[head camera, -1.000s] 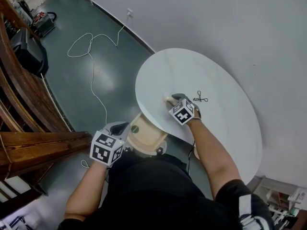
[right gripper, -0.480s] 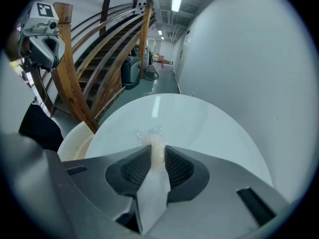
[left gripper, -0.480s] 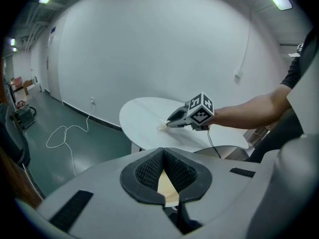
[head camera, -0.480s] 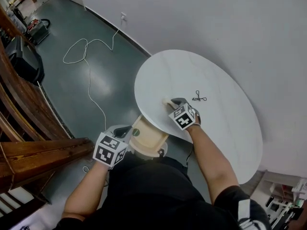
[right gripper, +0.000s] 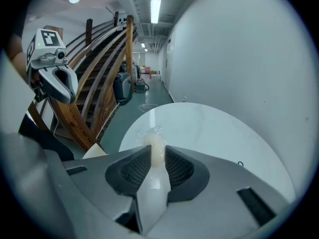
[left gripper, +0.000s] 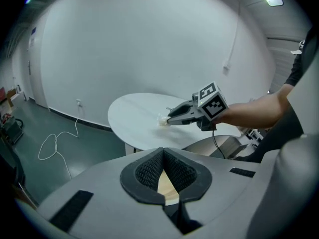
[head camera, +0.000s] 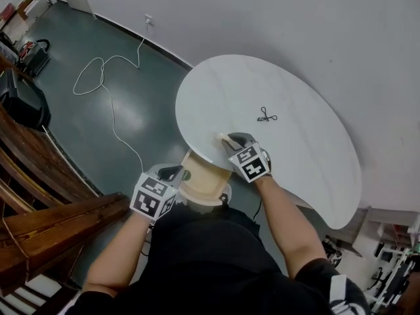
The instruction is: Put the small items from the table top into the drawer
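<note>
Two grippers split the work. The left gripper [left gripper: 162, 153], fingers closed tip to tip, sits at the left rim of the open drawer [head camera: 207, 184], seemingly to keep it pulled out from under the desk [head camera: 295, 143]. Inside, the drawer shows bare pale wood and one green round thing [head camera: 186, 174]. The right gripper [right gripper: 158, 151], low over the desk's near edge, pinches a small wrapped item [right gripper: 155, 139], likely bound for the drawer. Farther right, a small black item [head camera: 266, 116] lies on the desk.

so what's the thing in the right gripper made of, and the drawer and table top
Wrapped item: cream piece in clear, crinkly, glossy film, likely plastic; contents unclear.
Drawer: pale bare-looking wood, matte, possibly plywood.
Table top: smooth white with a soft sheen, probably laminate or painted board.
</note>
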A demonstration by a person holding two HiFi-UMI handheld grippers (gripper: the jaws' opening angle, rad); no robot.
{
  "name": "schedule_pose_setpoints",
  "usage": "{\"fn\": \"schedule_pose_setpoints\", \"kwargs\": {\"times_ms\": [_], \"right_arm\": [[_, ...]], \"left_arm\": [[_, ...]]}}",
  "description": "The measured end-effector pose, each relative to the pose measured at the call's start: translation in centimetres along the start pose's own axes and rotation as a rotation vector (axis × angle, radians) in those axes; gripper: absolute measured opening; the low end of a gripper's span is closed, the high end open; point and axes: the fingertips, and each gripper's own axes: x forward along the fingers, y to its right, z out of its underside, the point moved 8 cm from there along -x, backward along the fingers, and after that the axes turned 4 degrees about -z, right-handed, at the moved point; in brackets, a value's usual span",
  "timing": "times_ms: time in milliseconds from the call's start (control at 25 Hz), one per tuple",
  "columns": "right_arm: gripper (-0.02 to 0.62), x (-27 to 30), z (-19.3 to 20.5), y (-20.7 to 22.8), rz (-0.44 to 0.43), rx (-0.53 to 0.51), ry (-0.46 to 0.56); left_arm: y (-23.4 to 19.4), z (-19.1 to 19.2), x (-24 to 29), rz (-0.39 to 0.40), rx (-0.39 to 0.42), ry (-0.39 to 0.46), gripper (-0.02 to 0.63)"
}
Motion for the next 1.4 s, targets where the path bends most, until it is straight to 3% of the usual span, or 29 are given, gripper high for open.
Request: {"fn": "schedule_pose_setpoints", "kwargs": {"times_ms": [600, 1160, 1400], "right_arm": [[0.087, -2.5, 3.5, -7.9, -0.035, 0.132, -0.002], [0.091, 3.7, 10.8, -14.5, -0.219, -0.043, -0.28], [0.097, 6.8, 12.7, -14.0, -0.226, -0.058, -0.355]], "left_arm": [[0.0, 0.2, 1.9, 0.1, 0.12, -0.064, 0.014], [-1.0, 2.5, 1.8, 0.068, 0.073, -0.088, 0.014], [-1.4, 2.2, 0.9, 0.029, 0.051, -0.085, 0.014]]}}
